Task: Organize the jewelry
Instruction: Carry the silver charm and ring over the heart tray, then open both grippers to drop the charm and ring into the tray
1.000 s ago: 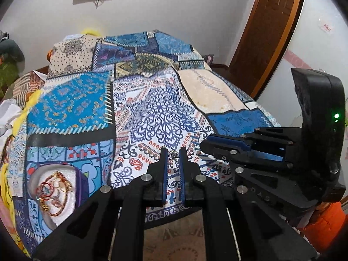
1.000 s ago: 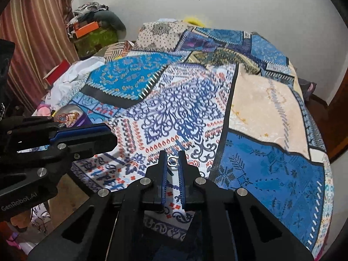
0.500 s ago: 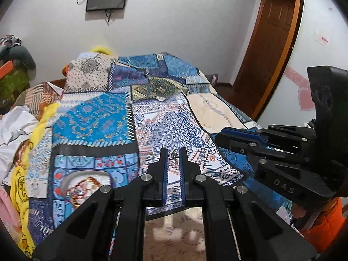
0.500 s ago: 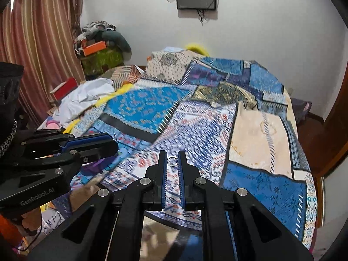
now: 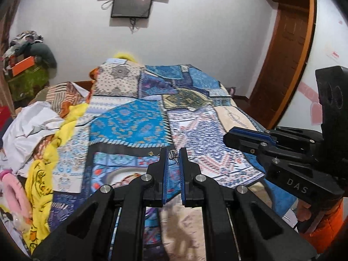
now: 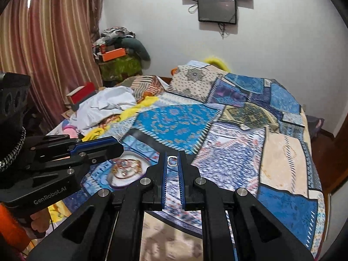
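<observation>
1. Right, my left gripper (image 5: pixel 173 154) is clamped on a small silvery jewelry piece (image 5: pixel 172 154), pinched right at the tips of its blue-lined fingers (image 5: pixel 163 169); the piece is too small for me to say what kind it is
2. My right gripper (image 6: pixel 173 160) is clenched on a silver ring (image 6: pixel 173 160), which sits upright between the very ends of its fingers (image 6: pixel 181 167), its opening facing the camera
3. Both grippers are held above the patchwork bedspread (image 6: pixel 180 124), not touching it; in the left wrist view I see the right gripper (image 5: pixel 230 138) off to the right, and in the right wrist view the left one (image 6: pixel 118 148) comes in from the left
4. A white dish (image 6: pixel 118 181) lies on the bedspread near the bed's front edge, holding a tangle of reddish and gold bangles (image 6: pixel 126 167); from the right wrist it sits below and between the two grippers
5. From the left wrist only the dish's rim (image 5: pixel 117 173) shows, mostly hidden behind the gripper's own fingers
6. A tiny gold bit (image 5: pixel 150 153) lies on the bedspread just left of my left fingertips; I cannot tell what it is
7. Crumpled white cloth (image 5: pixel 28 128) and yellow cloth (image 5: pixel 39 187) are heaped along the left side of the bed
8. A dark screen (image 6: pixel 217 9) hangs on the white wall behind the bed, and striped curtains (image 6: pixel 47 43) cover the left side in the right wrist view
</observation>
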Demonstrator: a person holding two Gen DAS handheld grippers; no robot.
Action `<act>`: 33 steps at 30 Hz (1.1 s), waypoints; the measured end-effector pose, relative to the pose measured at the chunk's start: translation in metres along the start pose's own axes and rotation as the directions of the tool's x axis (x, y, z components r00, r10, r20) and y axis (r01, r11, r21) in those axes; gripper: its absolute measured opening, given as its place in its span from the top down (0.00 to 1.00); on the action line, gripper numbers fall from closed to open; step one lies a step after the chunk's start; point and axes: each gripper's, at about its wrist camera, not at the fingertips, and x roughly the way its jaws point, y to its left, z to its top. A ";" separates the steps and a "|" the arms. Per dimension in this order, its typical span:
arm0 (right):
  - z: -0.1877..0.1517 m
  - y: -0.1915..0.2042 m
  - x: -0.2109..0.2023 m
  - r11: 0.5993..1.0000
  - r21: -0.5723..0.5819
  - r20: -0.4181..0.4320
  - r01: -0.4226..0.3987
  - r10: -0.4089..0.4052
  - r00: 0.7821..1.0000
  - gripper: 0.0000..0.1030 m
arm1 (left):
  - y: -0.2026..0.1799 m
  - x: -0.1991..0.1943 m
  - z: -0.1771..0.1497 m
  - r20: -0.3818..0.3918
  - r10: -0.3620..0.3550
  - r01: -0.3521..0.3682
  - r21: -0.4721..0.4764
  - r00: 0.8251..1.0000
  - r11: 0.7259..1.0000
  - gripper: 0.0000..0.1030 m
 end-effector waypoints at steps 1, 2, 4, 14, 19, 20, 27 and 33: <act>0.001 0.005 0.004 1.000 -0.005 -0.002 -0.010 0.010 1.000 0.92 | 0.005 -0.002 -0.001 0.002 0.009 -0.009 -0.007 1.000 1.000 0.92; 0.001 0.008 0.005 1.000 -0.008 -0.003 -0.016 0.016 1.000 0.92 | 0.012 -0.004 -0.002 0.003 0.020 -0.020 -0.017 1.000 1.000 0.92; 0.002 0.015 0.012 0.999 -0.016 -0.010 -0.034 0.034 0.999 0.92 | 0.024 -0.007 -0.005 0.004 0.038 -0.038 -0.036 0.999 0.999 0.92; -0.002 0.040 0.046 0.994 -0.045 -0.075 -0.099 0.095 0.993 0.92 | 0.062 -0.001 -0.018 -0.032 0.065 -0.068 -0.102 0.997 0.992 0.92; -0.010 0.047 0.066 0.991 -0.050 -0.129 -0.121 0.114 0.985 0.92 | 0.065 0.014 -0.024 -0.063 0.043 -0.050 -0.108 0.997 0.993 0.92; -0.011 0.047 0.068 0.991 -0.049 -0.137 -0.124 0.116 0.984 0.92 | 0.066 0.017 -0.025 -0.068 0.038 -0.046 -0.108 0.997 0.993 0.92; -0.020 0.050 0.091 0.989 -0.048 -0.198 -0.140 0.128 0.972 0.92 | 0.072 0.042 -0.027 -0.111 0.006 -0.019 -0.119 0.994 0.993 0.92; -0.024 0.052 0.109 0.986 -0.055 -0.240 -0.156 0.138 0.961 0.92 | 0.077 0.057 -0.027 -0.134 0.000 -0.016 -0.118 0.991 0.993 0.92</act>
